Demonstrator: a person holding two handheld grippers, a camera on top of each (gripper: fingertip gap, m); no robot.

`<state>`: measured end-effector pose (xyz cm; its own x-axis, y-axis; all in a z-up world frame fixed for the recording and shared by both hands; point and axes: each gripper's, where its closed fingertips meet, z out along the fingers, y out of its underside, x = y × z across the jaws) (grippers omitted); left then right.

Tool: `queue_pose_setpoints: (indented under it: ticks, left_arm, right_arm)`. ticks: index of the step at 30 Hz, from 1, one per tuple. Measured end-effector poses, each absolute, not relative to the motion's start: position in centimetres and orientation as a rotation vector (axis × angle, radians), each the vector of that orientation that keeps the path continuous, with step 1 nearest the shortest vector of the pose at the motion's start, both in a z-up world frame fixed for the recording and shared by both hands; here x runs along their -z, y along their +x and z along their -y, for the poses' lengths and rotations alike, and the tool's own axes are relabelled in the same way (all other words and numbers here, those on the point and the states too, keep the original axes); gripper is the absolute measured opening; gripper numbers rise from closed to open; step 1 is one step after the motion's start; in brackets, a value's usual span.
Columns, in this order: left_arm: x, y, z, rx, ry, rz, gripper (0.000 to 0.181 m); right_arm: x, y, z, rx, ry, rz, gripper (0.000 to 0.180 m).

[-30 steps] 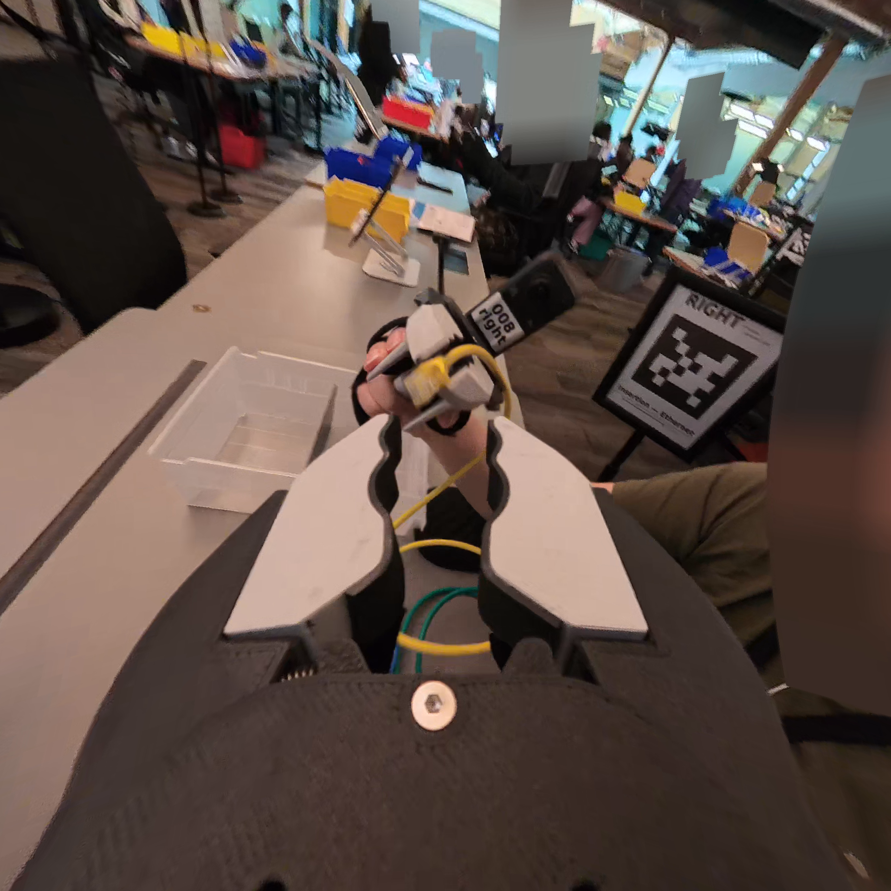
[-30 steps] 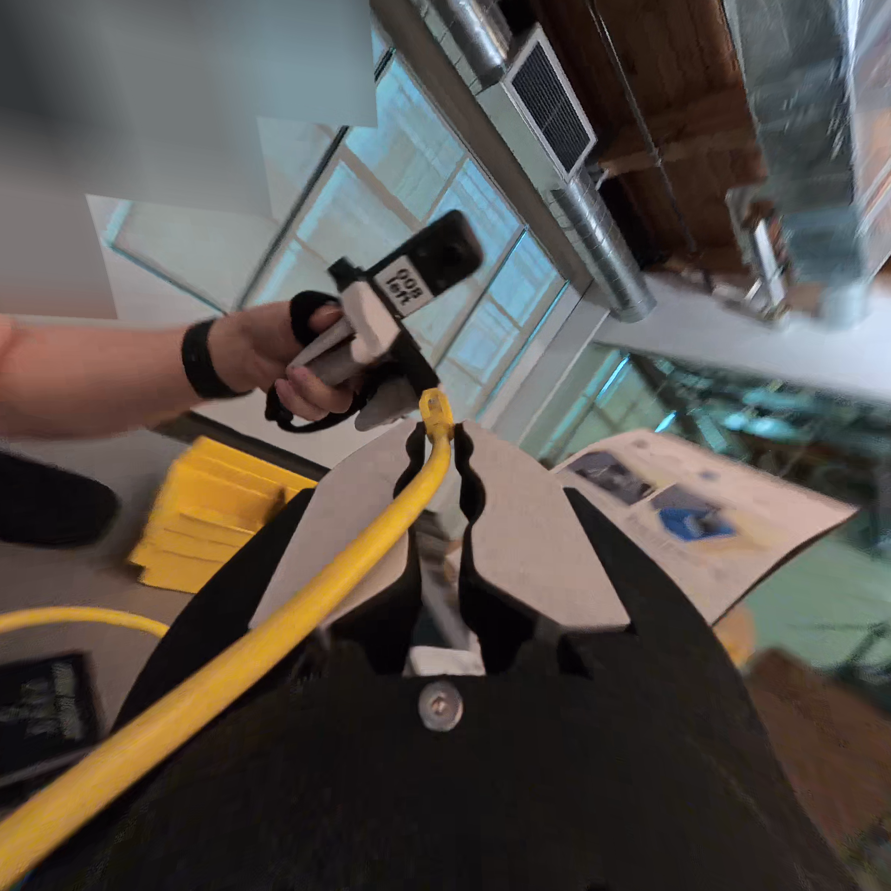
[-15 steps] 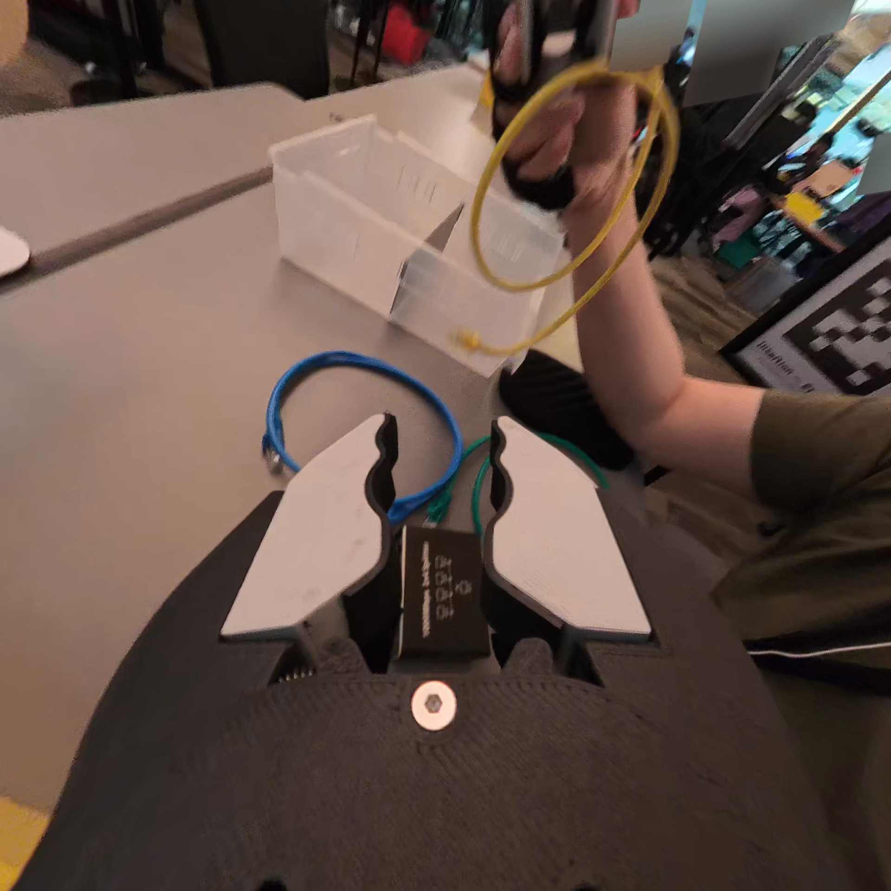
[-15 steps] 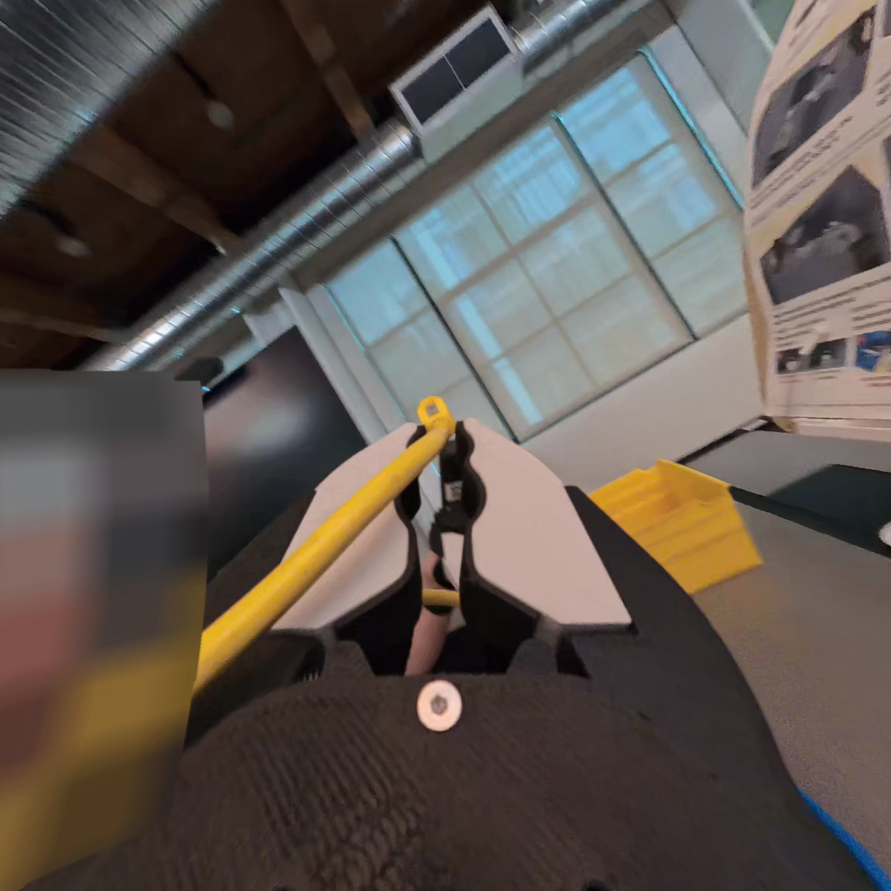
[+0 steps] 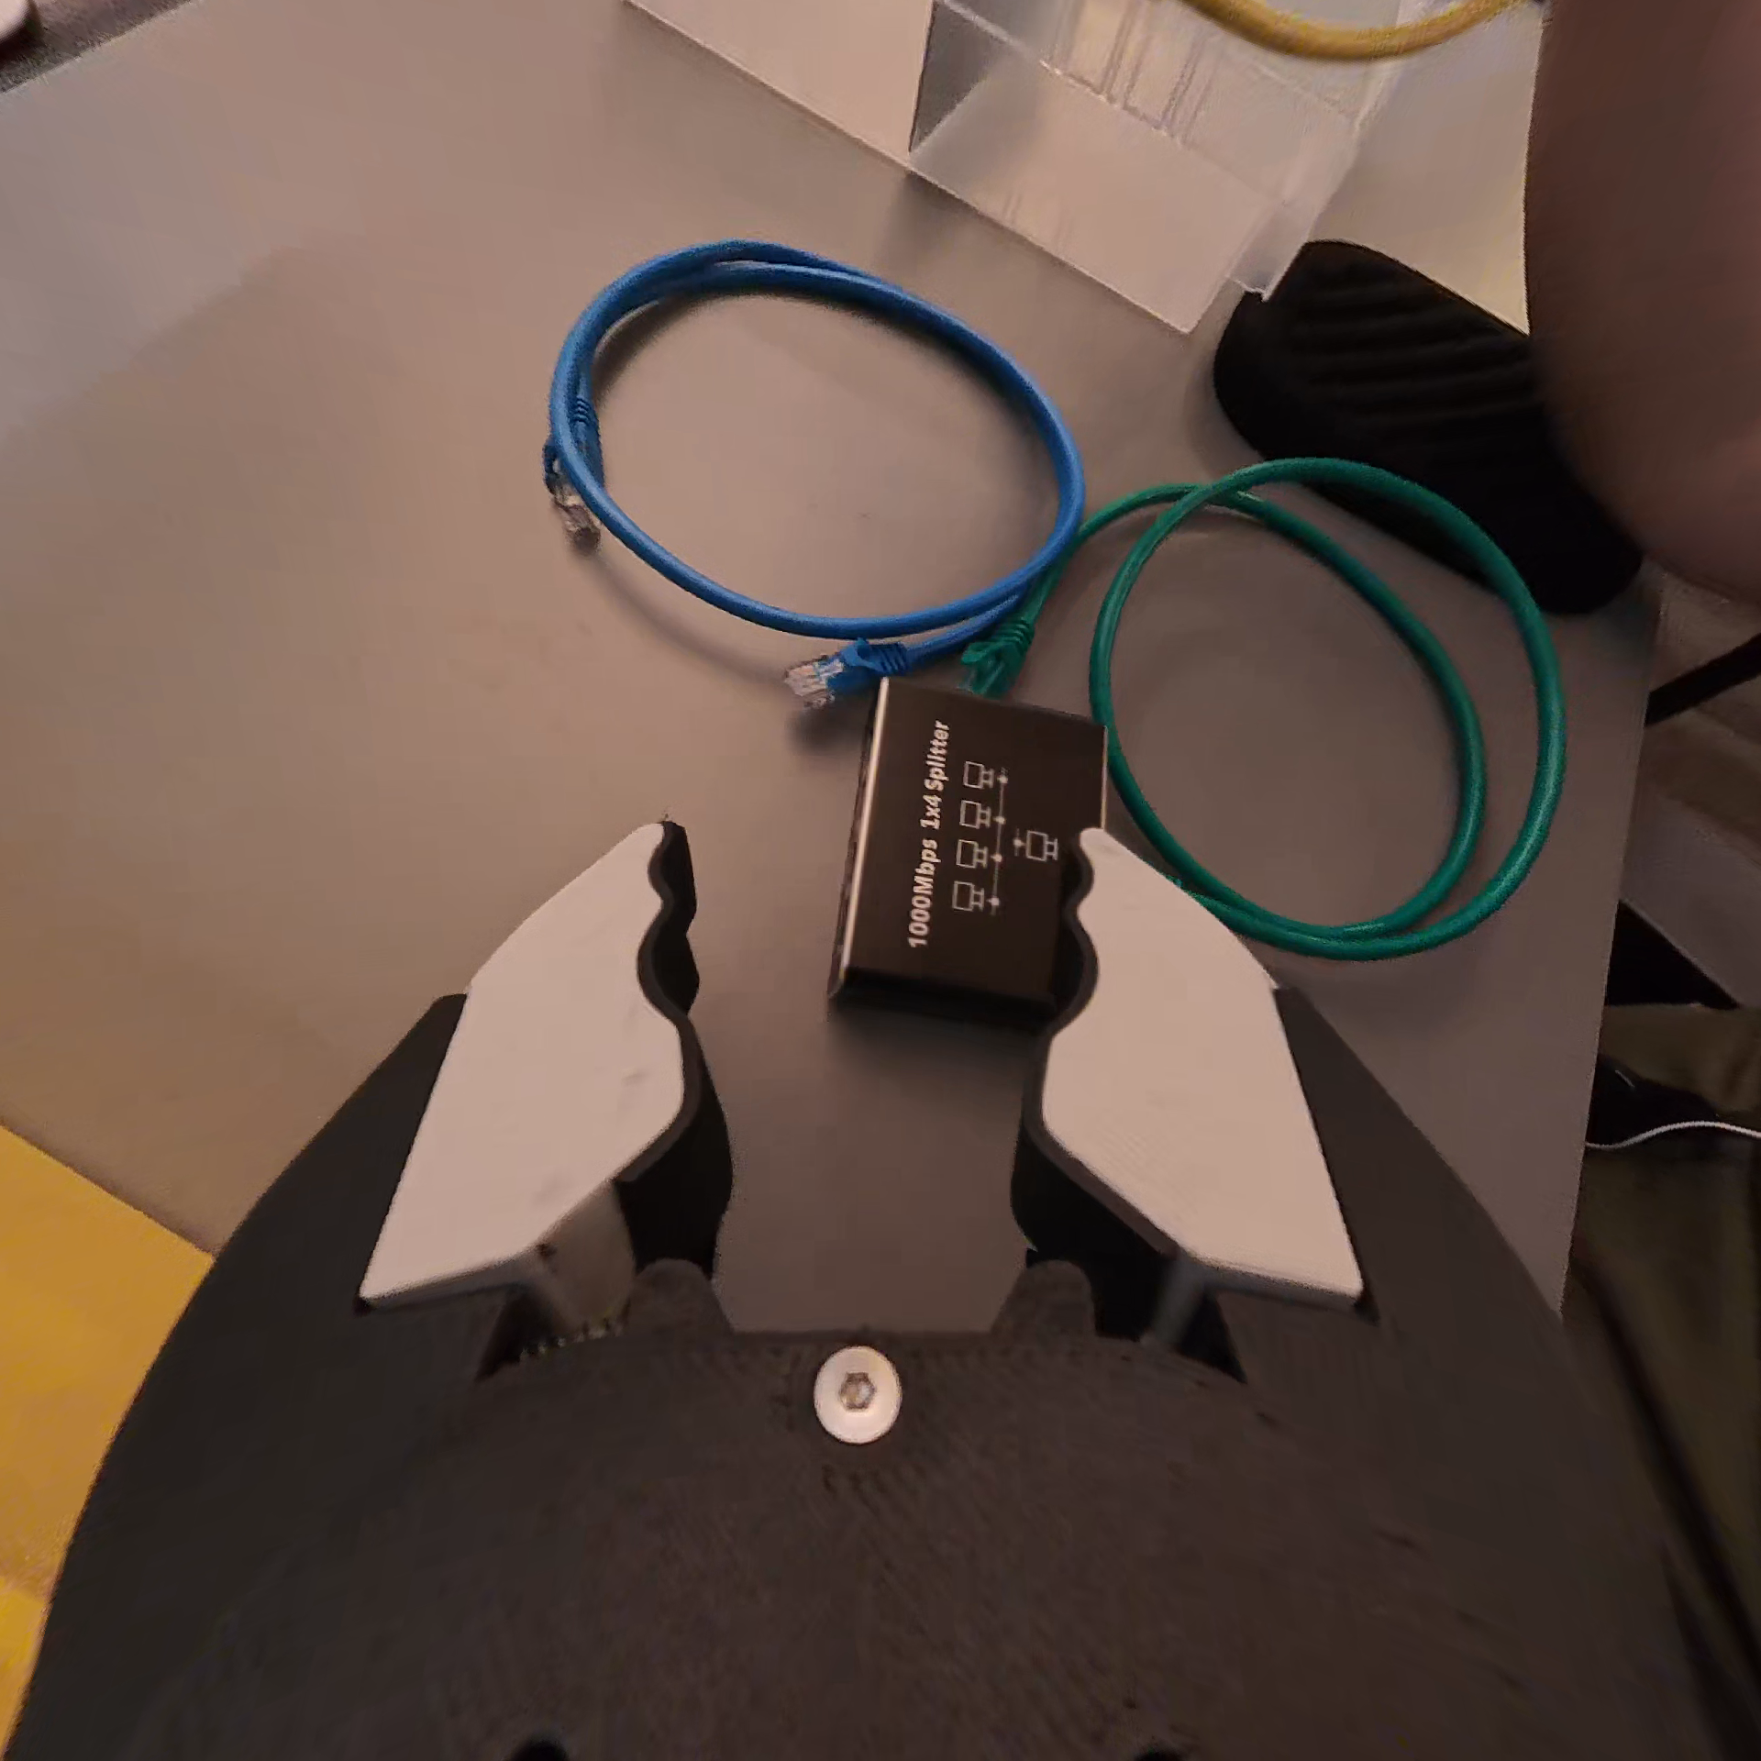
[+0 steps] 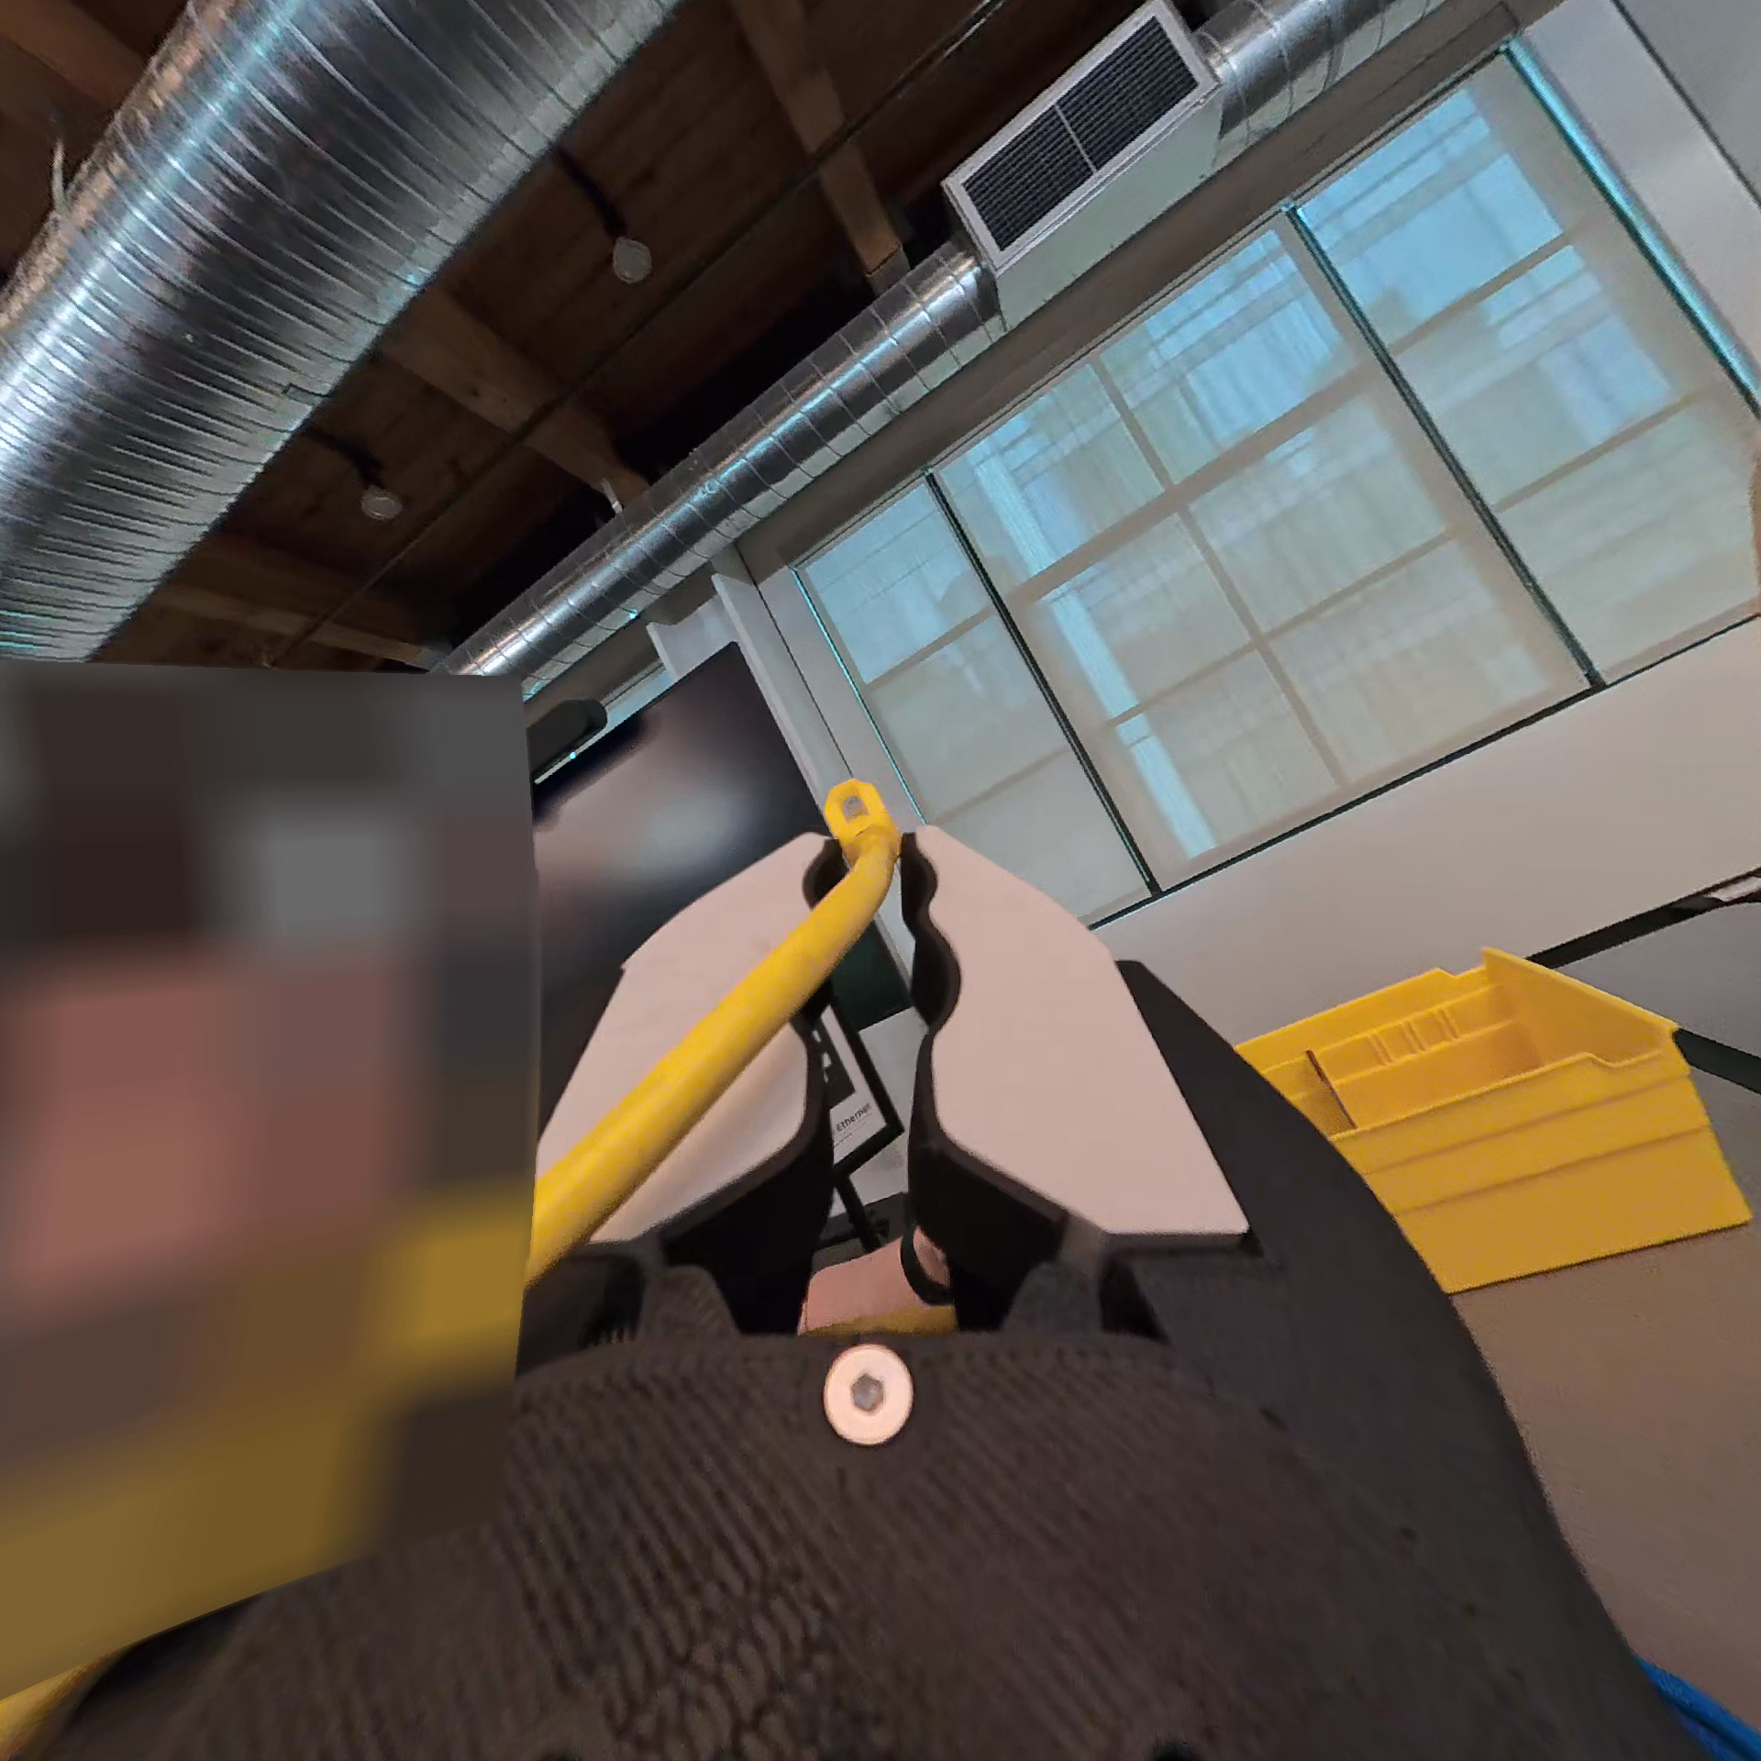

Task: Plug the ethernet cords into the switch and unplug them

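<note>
In the left wrist view the black switch box (image 5: pixel 962 858) lies flat on the grey table (image 5: pixel 286 476). My left gripper (image 5: pixel 872 839) is open and hovers above it, the right finger overlapping the box's right edge. A blue ethernet cord (image 5: pixel 819 438) lies coiled beyond the box, one plug near the box's far left corner. A green cord (image 5: pixel 1334 705) lies coiled to the right, its plug at the box's far end. My right gripper (image 6: pixel 872 843) is shut on a yellow ethernet cord (image 6: pixel 705 1039), plug sticking out past the fingertips, held high and pointing towards the ceiling.
A clear plastic bin (image 5: pixel 1096 124) stands at the far side of the table, with a loop of yellow cord (image 5: pixel 1334 29) above it. A black rounded object (image 5: pixel 1391 410) sits at the table's right edge. A yellow bin (image 6: pixel 1506 1115) stands on the table in the right wrist view. My hands' fingertips stand some 35 cm from each other.
My left gripper has tilted down towards the table and opened wide over the switch box. My right gripper has swung upward, still holding the yellow cord.
</note>
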<state>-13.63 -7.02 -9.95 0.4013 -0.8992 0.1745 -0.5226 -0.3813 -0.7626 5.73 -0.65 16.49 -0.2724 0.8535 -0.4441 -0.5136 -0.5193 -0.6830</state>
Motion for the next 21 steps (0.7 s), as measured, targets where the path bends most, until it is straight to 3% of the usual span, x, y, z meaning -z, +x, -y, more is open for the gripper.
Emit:
queue_pose_setpoints:
  ticks: [7,12,18,21]
  left_arm:
    - [9.8,-12.2,7.9,0.804,-1.93,-1.207,0.086]
    - [6.4,-11.3,8.0,1.013,-1.868,-1.074,0.082]
    - [7.9,-11.3,8.8,0.945,-1.904,-1.181,0.092]
    - [10.1,-12.5,8.7,0.709,-1.93,-1.258,0.097]
  right_arm:
    - [-15.6,4.0,1.5,-1.693,-1.128,0.663,0.012]
    - [-15.4,2.7,2.2,-1.485,-1.187,0.775,0.012]
    - [-15.2,2.6,2.5,-1.407,-1.209,0.815,0.012]
    - [-15.5,3.0,2.6,-1.369,-1.196,0.817,0.012]
